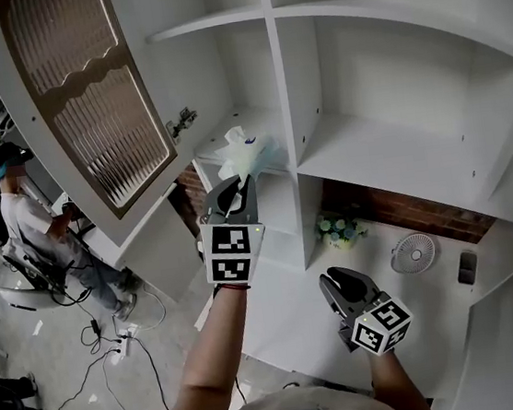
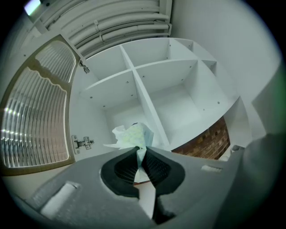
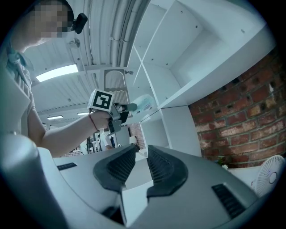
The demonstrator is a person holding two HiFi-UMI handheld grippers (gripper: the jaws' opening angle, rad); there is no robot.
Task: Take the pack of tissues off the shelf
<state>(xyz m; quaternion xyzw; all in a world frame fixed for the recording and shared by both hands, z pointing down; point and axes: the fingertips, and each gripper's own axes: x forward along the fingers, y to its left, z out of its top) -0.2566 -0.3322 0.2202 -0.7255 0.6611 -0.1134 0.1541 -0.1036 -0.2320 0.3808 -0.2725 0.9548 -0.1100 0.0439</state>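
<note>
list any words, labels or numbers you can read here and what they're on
No text here can be read.
pack of tissues: faint print, too blurred to read.
left gripper and right gripper: black-and-white square markers only, no letters or digits.

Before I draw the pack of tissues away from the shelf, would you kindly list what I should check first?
1. Left gripper jaws shut on the pack of tissues: ok.
2. Grip reaches well into the pack: not ok, only a thin edge is pinched.
3. Pack lifted free of the shelf: cannot tell.
4. Cabinet door swung open, off the way out: ok.
5. Right gripper empty, held low and away from the pack: ok.
</note>
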